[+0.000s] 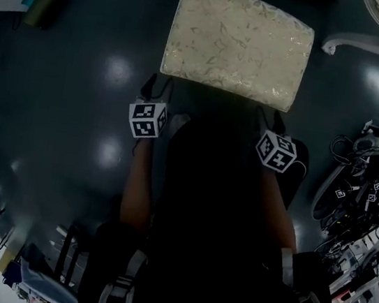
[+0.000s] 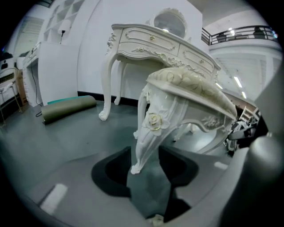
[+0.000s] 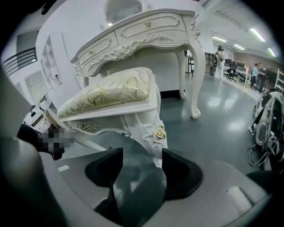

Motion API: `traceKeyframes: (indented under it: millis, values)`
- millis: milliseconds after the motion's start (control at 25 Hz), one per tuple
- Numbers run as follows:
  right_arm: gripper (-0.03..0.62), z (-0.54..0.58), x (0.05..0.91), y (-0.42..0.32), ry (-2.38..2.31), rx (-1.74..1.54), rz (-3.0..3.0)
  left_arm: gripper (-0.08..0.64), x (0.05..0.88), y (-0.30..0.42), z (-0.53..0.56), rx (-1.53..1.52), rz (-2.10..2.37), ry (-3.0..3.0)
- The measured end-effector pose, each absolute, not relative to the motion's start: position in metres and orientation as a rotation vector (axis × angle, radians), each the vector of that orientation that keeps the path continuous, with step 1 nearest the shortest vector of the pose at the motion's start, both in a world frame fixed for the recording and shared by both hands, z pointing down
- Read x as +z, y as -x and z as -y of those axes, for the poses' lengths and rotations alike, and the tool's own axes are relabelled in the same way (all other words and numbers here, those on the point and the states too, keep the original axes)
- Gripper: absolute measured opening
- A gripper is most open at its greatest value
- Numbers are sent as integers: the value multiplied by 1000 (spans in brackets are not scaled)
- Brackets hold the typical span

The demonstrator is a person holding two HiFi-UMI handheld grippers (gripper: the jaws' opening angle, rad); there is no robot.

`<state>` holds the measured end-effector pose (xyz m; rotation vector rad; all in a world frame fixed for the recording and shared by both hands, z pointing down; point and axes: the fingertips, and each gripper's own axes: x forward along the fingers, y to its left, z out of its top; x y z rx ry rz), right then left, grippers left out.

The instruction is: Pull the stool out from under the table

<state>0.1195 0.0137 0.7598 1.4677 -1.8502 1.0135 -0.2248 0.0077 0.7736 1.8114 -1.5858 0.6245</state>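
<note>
Left claw (image 2: 145, 153): clenched on the near-left leg (image 2: 148, 133) of the stool (image 2: 191, 88). In the left gripper view the carved white leg filled the gap between the two dark jaws, with both pads apparently against it.
Right claw (image 3: 142, 155): released. The near-right leg (image 3: 155, 139) stood between the jaws, close to the jaw at the right of the frame. A clear gap showed between the leg and the other jaw.
Stool: upper middle of the head view. Its pale cushioned seat (image 1: 237, 45) had its long side running across the frame, and it looked tilted in both gripper views.
Table (image 3: 146, 33): behind the stool at the top of both gripper views. Only a carved white piece showed at the upper right corner of the head view.
Direction: the stool lay straight ahead of both claws, toward the top of the head view, with the table beyond it. A pull would run toward the bottom of that frame.
Leg axis: roughly upright, leaning, crossing each claw's opening.
Nearer hand: neither. Each claw sat at its own corner of the seat's near edge, about level with the other.
Progress: by judgement, the seat was already largely clear of the table.
Next need: the right claw would probably have to close on its leg first, or the stool might swing.
</note>
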Motion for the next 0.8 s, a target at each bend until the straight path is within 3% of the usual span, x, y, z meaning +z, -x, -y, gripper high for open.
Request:
traceKeyframes:
  millis: [600,800]
  values:
    - [135,-35,681,-106,-1442,1116,1661,111,660,241,-18,611,1558,-1739]
    - [57,-32,636,-96,-1449,1120,1624,25,610,253,-19,609,1573,-1716]
